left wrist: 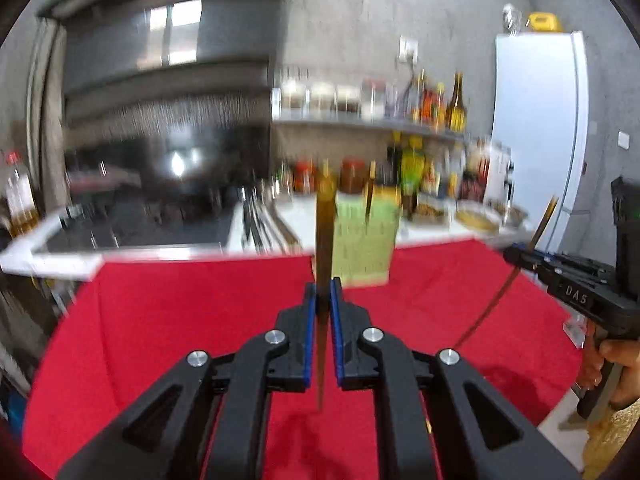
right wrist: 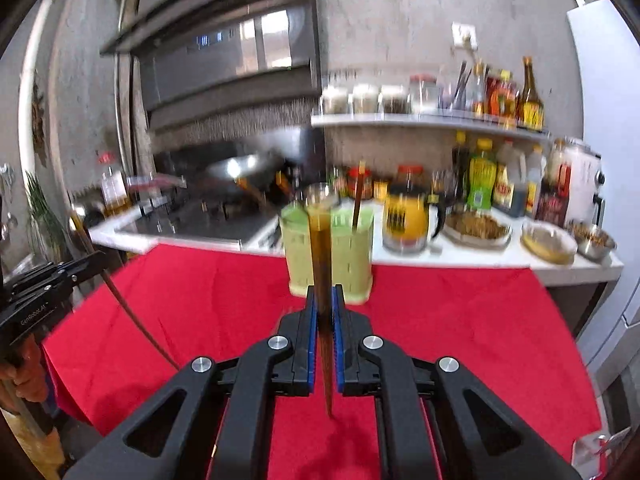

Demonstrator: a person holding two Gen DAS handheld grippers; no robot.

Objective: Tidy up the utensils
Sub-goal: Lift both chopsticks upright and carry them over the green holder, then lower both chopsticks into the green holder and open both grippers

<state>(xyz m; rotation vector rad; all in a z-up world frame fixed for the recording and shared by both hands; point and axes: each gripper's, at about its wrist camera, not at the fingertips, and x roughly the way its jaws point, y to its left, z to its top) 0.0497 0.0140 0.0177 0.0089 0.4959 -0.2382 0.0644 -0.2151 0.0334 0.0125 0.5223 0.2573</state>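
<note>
**Operator:** What do I hold, and where does it go?

**Guide:** Your left gripper [left wrist: 323, 292] is clamped on one brown chopstick [left wrist: 325, 216], and your right gripper [right wrist: 325, 300] is clamped on a second chopstick [right wrist: 320, 248]. Each stick stands upright between the blue pads, its narrow tip pointing down over the red cloth [left wrist: 160, 320]. The green holder [right wrist: 352, 248] stands ahead at the cloth's far edge.

**Operator:** How should I deliver them?

**Guide:** Keep each stick vertical. Bring its tip above the holder's open top before lowering. Insert one stick at a time so the grippers do not collide. Release only once the tip is inside.

**Operator:** Is the holder empty?

**Guide:** No. One stick [right wrist: 357, 200] already stands in it.
</note>
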